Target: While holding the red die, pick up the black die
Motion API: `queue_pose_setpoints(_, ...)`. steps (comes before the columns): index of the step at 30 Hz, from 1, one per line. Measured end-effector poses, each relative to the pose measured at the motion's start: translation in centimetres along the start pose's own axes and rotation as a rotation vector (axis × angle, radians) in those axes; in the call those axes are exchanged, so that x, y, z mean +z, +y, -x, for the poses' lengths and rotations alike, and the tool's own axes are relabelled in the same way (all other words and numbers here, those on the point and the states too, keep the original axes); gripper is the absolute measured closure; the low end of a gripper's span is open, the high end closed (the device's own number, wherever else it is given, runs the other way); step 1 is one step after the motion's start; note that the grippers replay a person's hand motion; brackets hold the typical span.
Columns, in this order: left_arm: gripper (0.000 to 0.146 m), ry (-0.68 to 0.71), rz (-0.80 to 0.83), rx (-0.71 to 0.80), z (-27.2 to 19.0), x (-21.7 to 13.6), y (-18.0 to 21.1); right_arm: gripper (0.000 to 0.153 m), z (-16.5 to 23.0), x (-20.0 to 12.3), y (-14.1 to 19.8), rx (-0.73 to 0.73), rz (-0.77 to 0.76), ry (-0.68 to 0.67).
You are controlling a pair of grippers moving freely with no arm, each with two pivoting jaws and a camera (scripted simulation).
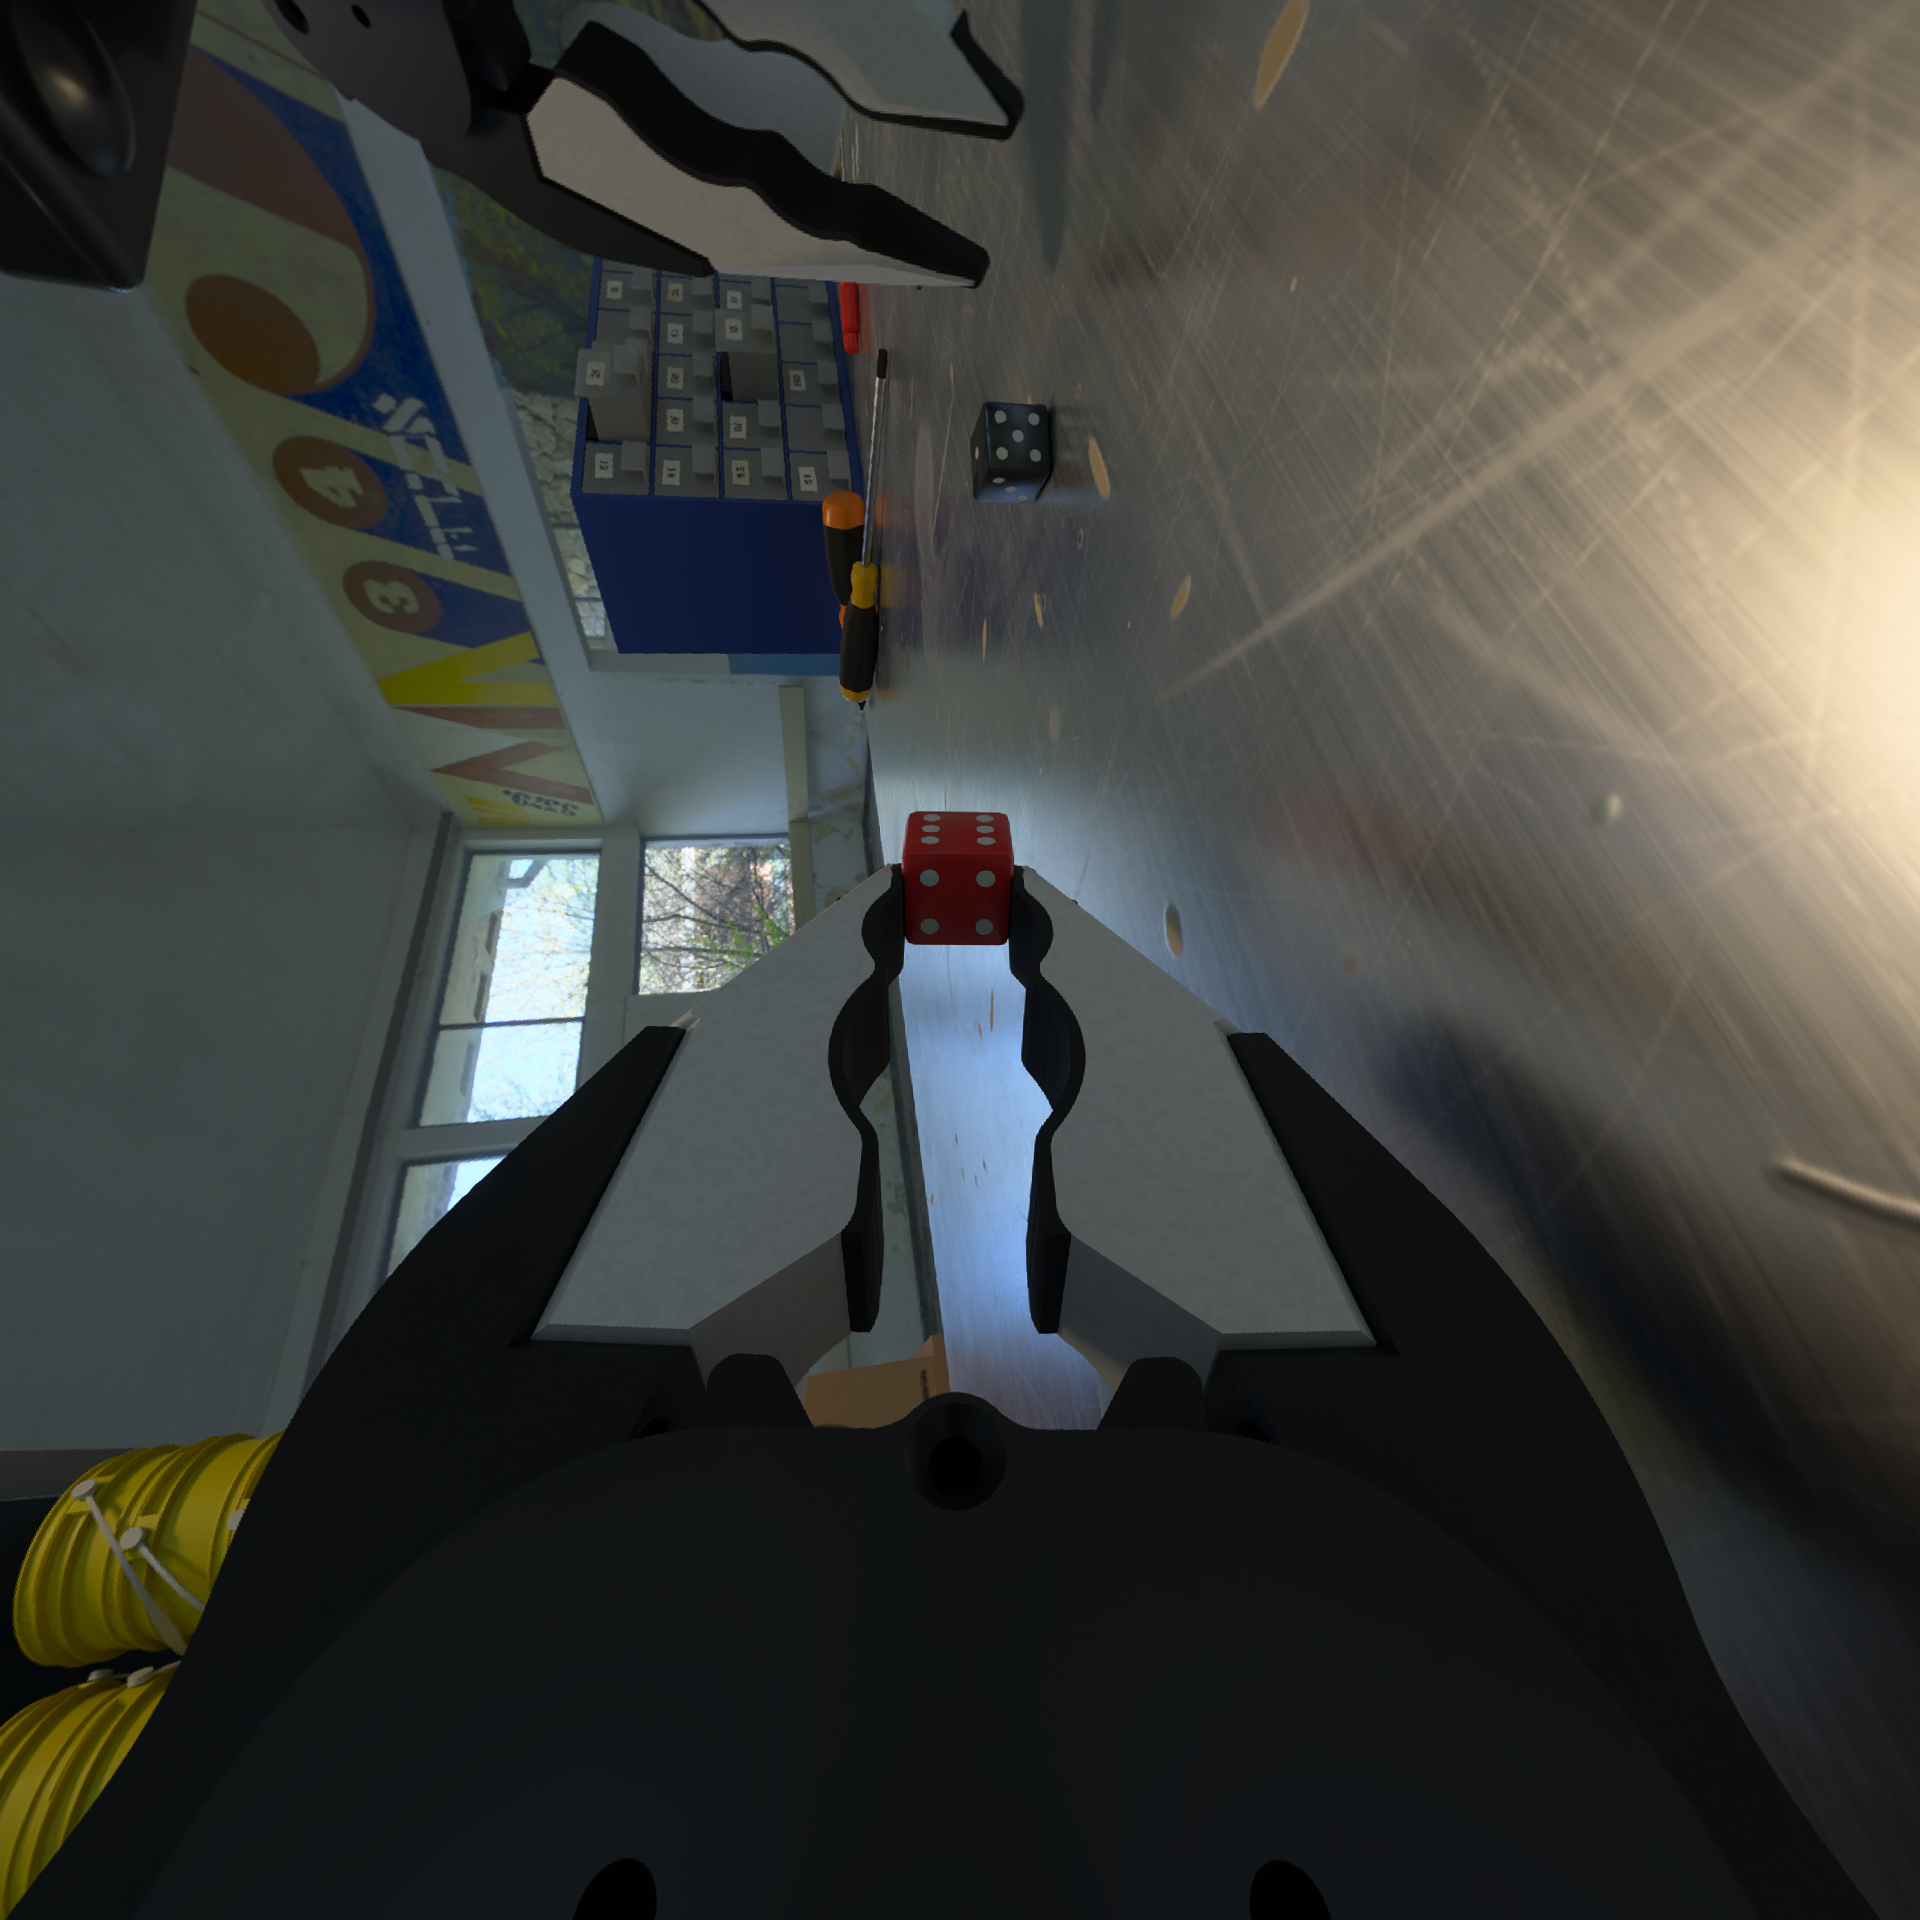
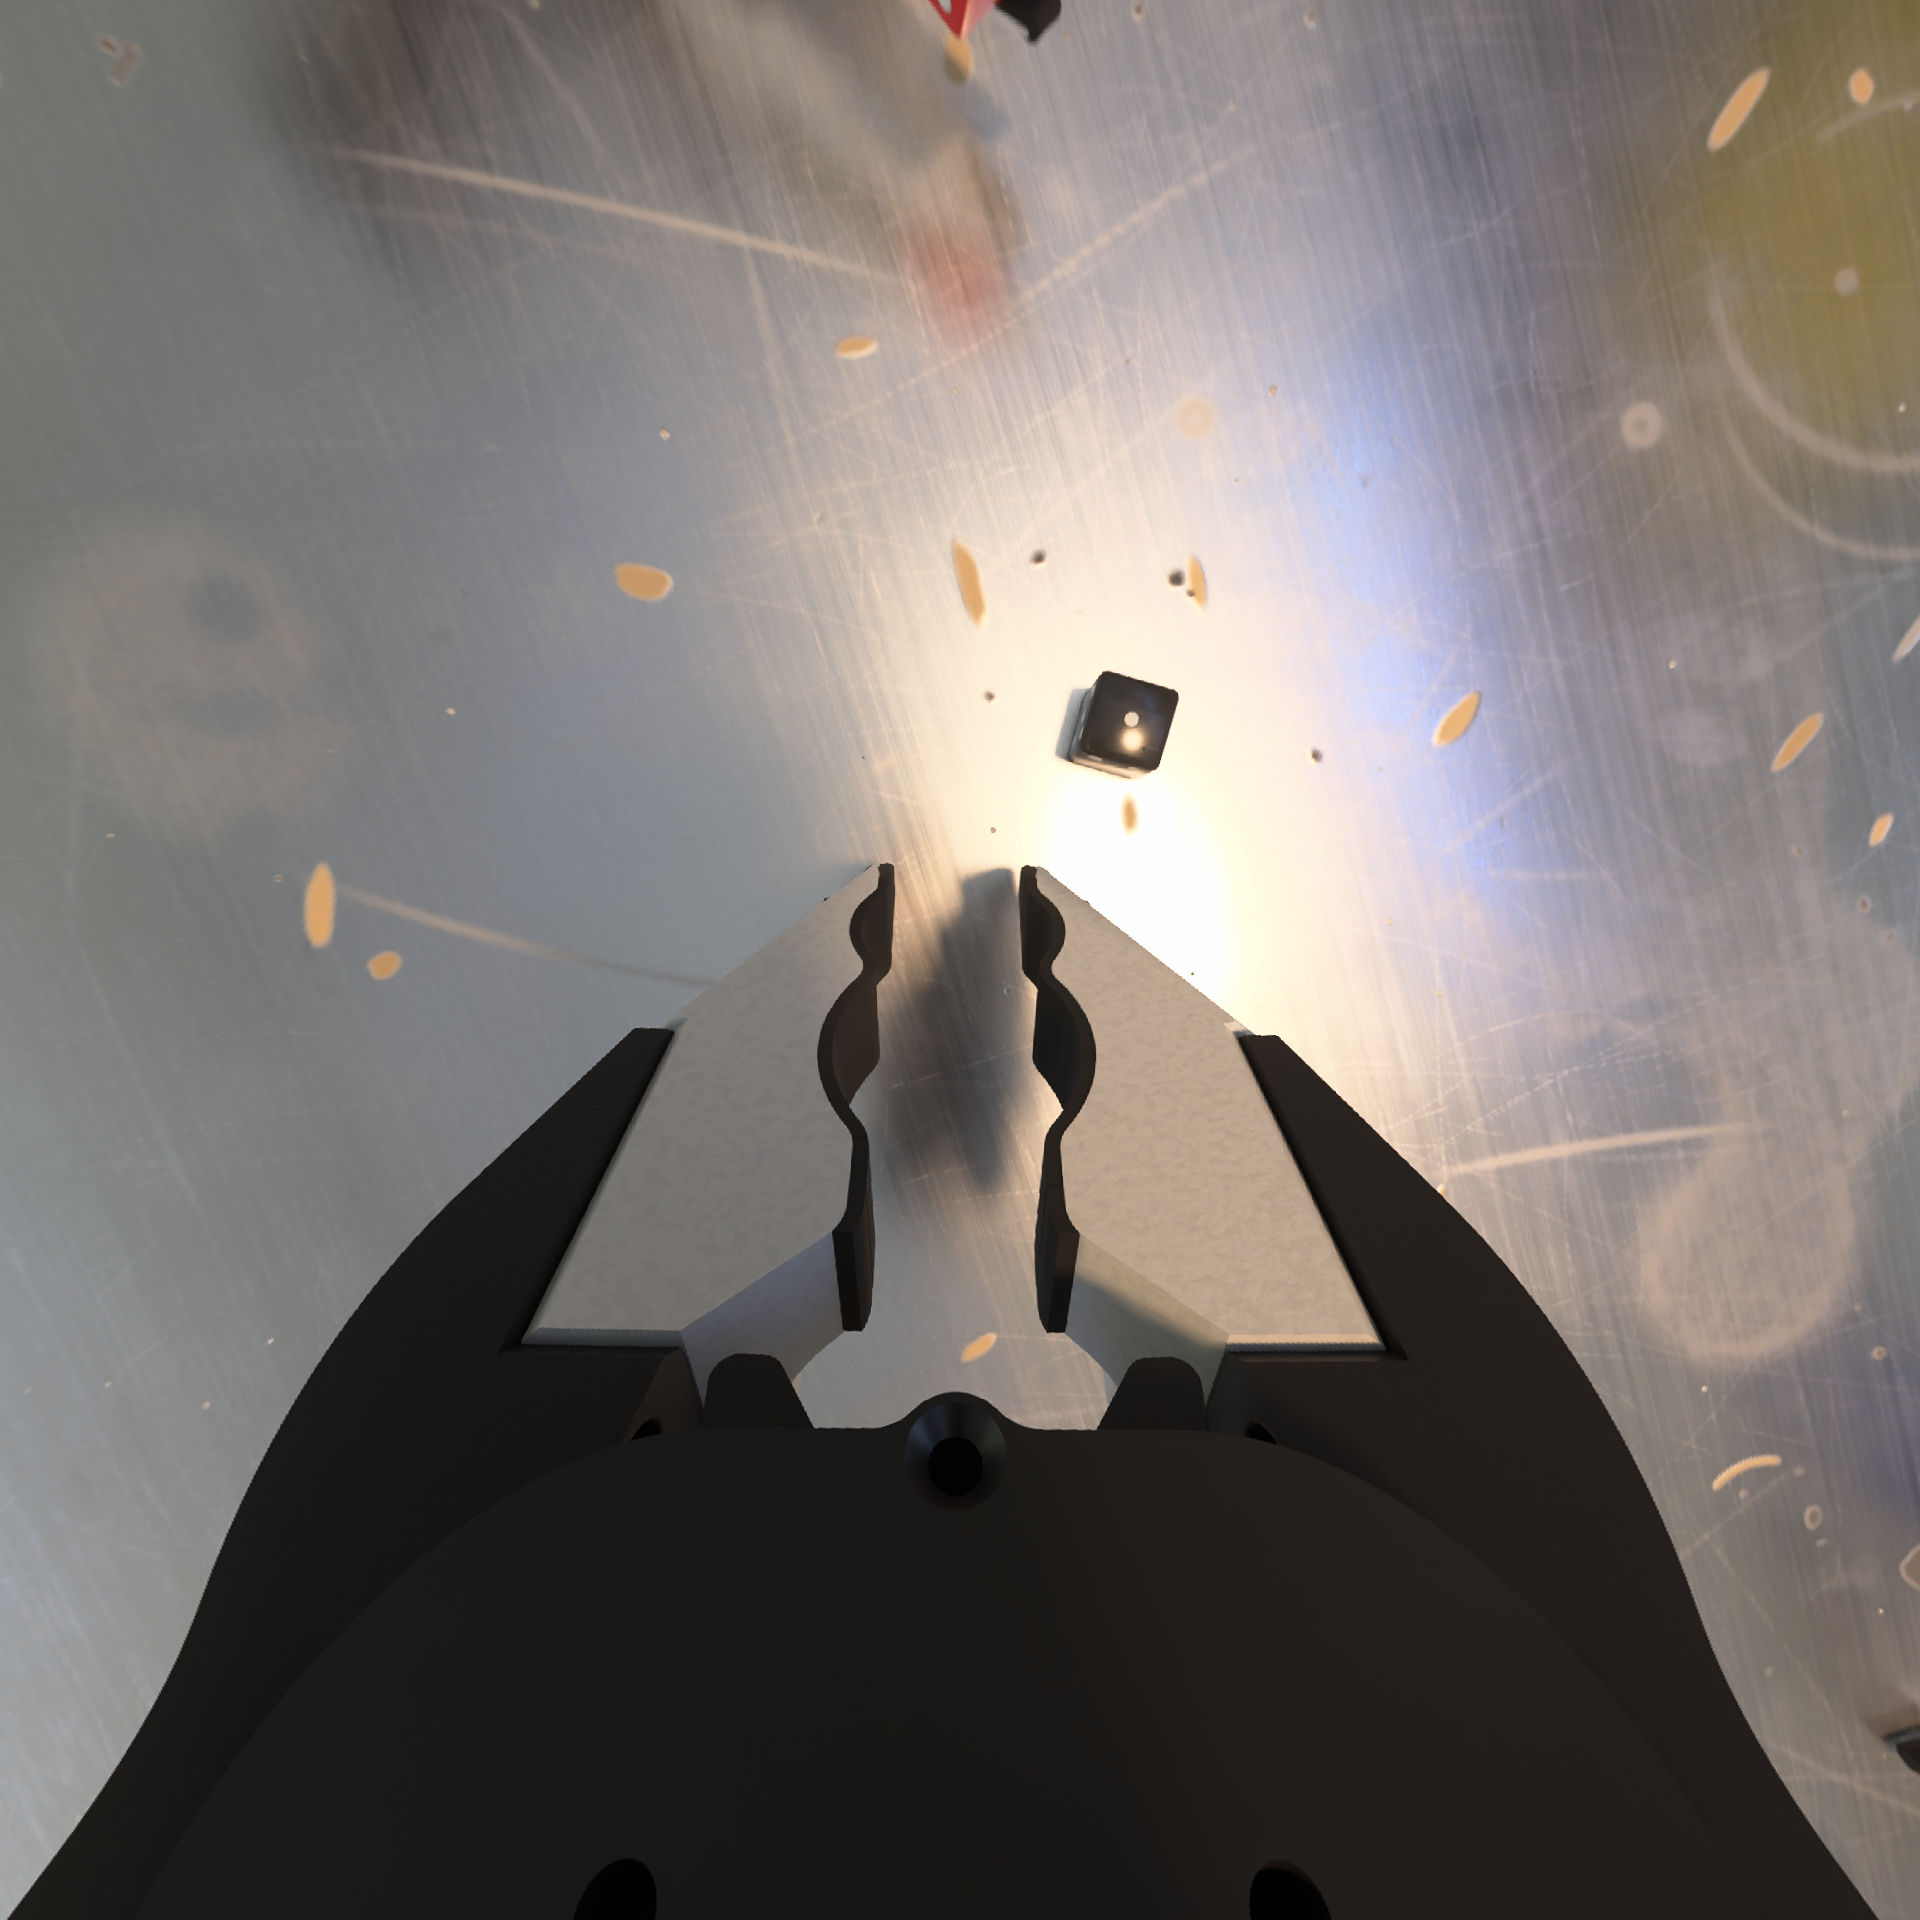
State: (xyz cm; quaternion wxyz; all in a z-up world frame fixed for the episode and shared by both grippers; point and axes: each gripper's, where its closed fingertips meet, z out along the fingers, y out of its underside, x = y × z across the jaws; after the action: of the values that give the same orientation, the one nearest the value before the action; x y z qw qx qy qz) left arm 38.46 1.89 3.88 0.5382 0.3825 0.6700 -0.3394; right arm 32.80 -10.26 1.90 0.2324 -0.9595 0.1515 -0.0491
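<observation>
My left gripper (image 1: 957, 878) is shut on the red die (image 1: 957, 879), pinched between its fingertips above the scratched metal table (image 1: 1455, 520). The black die (image 1: 1011, 451) with white pips rests on the table farther ahead. In the right wrist view the black die (image 2: 1125, 722) lies on the table just ahead and slightly right of my right gripper (image 2: 957, 883), which is open and empty, looking down from above. That right gripper also shows at the top of the left wrist view (image 1: 769, 177). A corner of the red die (image 2: 956, 12) shows at the top edge of the right wrist view.
An orange and black screwdriver (image 1: 858, 540) lies on the table beyond the black die. A blue drawer cabinet (image 1: 717, 468) stands behind it. A small red object (image 1: 850, 315) lies near the cabinet. Yellow ducting (image 1: 114, 1548) is at lower left.
</observation>
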Motion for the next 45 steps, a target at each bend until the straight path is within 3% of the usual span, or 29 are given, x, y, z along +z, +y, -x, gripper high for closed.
queue_pose_setpoints(3,0.127,-0.001,-0.002,0.001,0.0,0.0,-0.1,0.127,-0.1,0.5,0.4,-0.035,0.020,0.045)
queue_pose_setpoints(6,0.127,-0.001,-0.004,0.007,0.0,0.0,-0.2,0.145,-0.4,0.3,0.2,-0.078,0.043,0.084)
queue_pose_setpoints(7,0.127,-0.001,-0.004,0.009,0.0,0.0,-0.2,0.151,-0.6,0.0,0.3,-0.110,0.075,0.090)
queue_pose_setpoints(11,0.127,-0.002,-0.004,0.010,0.0,0.0,-0.2,0.153,-1.6,-1.5,1.3,-0.172,0.321,0.073)
queue_pose_setpoints(16,0.127,-0.004,-0.001,0.011,0.0,-0.1,-0.1,0.137,-1.9,-0.3,-1.4,-0.167,0.165,0.040)
queue_pose_setpoints(18,0.127,-0.002,-0.001,0.009,0.0,-0.1,-0.1,0.136,-2.1,0.1,-1.6,-0.200,0.096,0.039)
queue_pose_setpoints(23,0.127,0.000,-0.004,0.014,0.0,-0.1,-0.2,0.136,-2.6,1.1,-0.7,-0.065,0.047,-0.055)
queue_pose_setpoints(25,0.127,0.001,-0.004,0.014,0.0,-0.1,-0.2,0.143,-2.9,1.2,-0.6,-0.076,0.047,-0.042)
queue_pose_setpoints(27,0.127,0.001,-0.003,0.014,0.0,-0.1,-0.2,0.153,-3.1,1.2,-0.8,-0.144,0.042,0.010)
queue_pose_setpoints(32,0.127,0.001,-0.004,0.013,0.0,0.0,-0.1,0.149,-3.6,0.9,-1.4,-0.661,0.121,0.366)
queue_pose_setpoints(34,0.127,0.001,-0.003,0.013,0.0,0.0,-0.1,0.145,-3.1,1.1,-1.5,-0.725,0.127,0.403)
queue_pose_setpoints(36,0.127,0.001,-0.003,0.013,0.0,0.0,-0.1,0.142,-3.1,1.1,-1.5,-0.546,0.086,0.343)
queue_pose_setpoints(41,0.127,0.002,0.000,0.016,0.0,0.0,-0.1,0.134,-3.9,0.1,-2.7,0.093,-0.043,0.099)
queue_pose_setpoints(43,0.127,0.003,0.000,0.015,0.0,0.0,-0.1,0.128,-3.9,0.3,-2.7,0.226,0.014,0.057)
queue_pose_setpoints(45,0.127,0.004,-0.001,0.015,-0.1,0.0,-0.1,0.123,-3.6,0.7,-2.7,0.259,0.082,0.042)
